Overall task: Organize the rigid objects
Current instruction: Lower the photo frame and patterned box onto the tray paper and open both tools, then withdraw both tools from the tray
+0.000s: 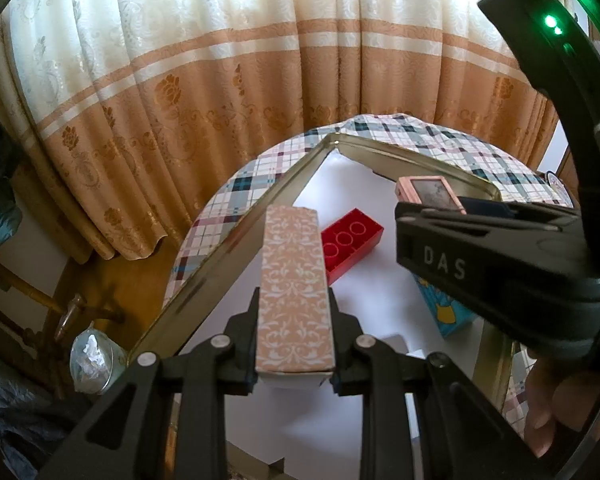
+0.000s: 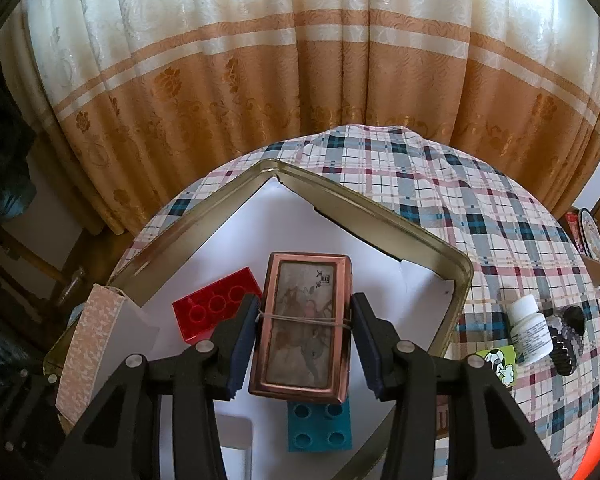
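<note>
Left gripper (image 1: 294, 344) clamped on a long peach box with white damask print (image 1: 294, 280), pads pressing both long sides, box pointing away over the near-left rim of the metal tin (image 1: 236, 236). Right gripper (image 2: 303, 340) clamped on a copper-framed picture box (image 2: 304, 320) with a rubber band round its middle, held above the tin's white-lined floor. Teal brick (image 2: 319, 426) lies studs-hollow side up right under that box, near edge of tin. Red brick (image 2: 216, 306) lies further in, left of the copper box, apart from it. Tin sits on a round table with plaid cloth (image 2: 480, 216); both held items are over the tin, not resting in it. Outside the tin to the right: white pill bottle (image 2: 528, 332), green cartoon card (image 2: 498, 362) beside it, black clip-like item (image 2: 568, 340) just past the bottle. Behind the table, cream-and-orange curtain (image 2: 300, 60). A person's fingers (image 1: 548, 408) show on the right gripper's handle.
</note>
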Tool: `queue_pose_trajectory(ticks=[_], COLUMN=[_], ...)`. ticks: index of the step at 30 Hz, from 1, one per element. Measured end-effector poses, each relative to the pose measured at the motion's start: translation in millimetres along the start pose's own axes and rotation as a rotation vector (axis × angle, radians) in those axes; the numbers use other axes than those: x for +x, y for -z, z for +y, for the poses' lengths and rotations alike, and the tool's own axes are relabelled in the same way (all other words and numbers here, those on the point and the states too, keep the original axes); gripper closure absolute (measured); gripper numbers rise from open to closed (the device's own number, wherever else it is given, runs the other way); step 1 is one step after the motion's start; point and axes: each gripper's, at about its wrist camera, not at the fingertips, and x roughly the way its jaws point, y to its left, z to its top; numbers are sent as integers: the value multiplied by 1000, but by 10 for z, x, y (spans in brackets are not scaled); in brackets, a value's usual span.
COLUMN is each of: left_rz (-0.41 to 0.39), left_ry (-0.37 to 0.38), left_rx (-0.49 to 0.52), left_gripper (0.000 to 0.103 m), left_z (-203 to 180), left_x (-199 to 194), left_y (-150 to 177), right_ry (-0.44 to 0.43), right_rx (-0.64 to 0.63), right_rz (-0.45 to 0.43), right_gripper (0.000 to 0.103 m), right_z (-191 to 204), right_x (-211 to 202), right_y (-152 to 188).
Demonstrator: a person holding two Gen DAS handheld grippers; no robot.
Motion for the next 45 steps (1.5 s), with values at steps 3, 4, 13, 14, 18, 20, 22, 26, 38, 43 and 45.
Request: queue_pose_trajectory(ticks=[3, 4, 13, 14, 18, 20, 22, 26, 38, 43, 45], left_rz=[1, 3, -55, -65, -91, -83, -76, -69, -74, -82, -84], left_ry=[-3, -4, -23, -32, -57, -54, -62, -70, -83, -93, -93], left_rx=[-1, -2, -47, -48, -55, -61, -70, -77, -72, -61, -58], left_gripper=[79, 79, 16, 10, 1, 1, 1, 1, 1, 1, 1], left_z=[1, 8, 74, 73, 93, 98, 116, 108, 30, -34, -58], left_x=[-12, -20, -199, -233, -301, -300, -304, -310, -416, -475, -495], left_y=[7, 11, -12, -19, -41, -50, -45, -52, -21, -1, -1], right_ry=[-17, -27, -36, -38, -46, -44, -34, -29, 7, 16, 18], right_rx=[8, 10, 25, 29, 67, 72, 74, 91, 123, 147, 148], right_rz=[4, 4, -63, -69, -91, -103, -117, -135, -166, -169, -173], right_gripper=[53, 53, 35, 35, 35, 35, 35, 34, 34, 34, 34], right_z=[-9, -9, -31, -36, -97, -125, -151, -218, -466, -600, -625], right_x=[3, 5, -163, -177, -268, -308, -362, -452, -649, -705, -739], right_y=[5, 5, -30, -35, -36, -28, -10, 29, 227, 290, 316])
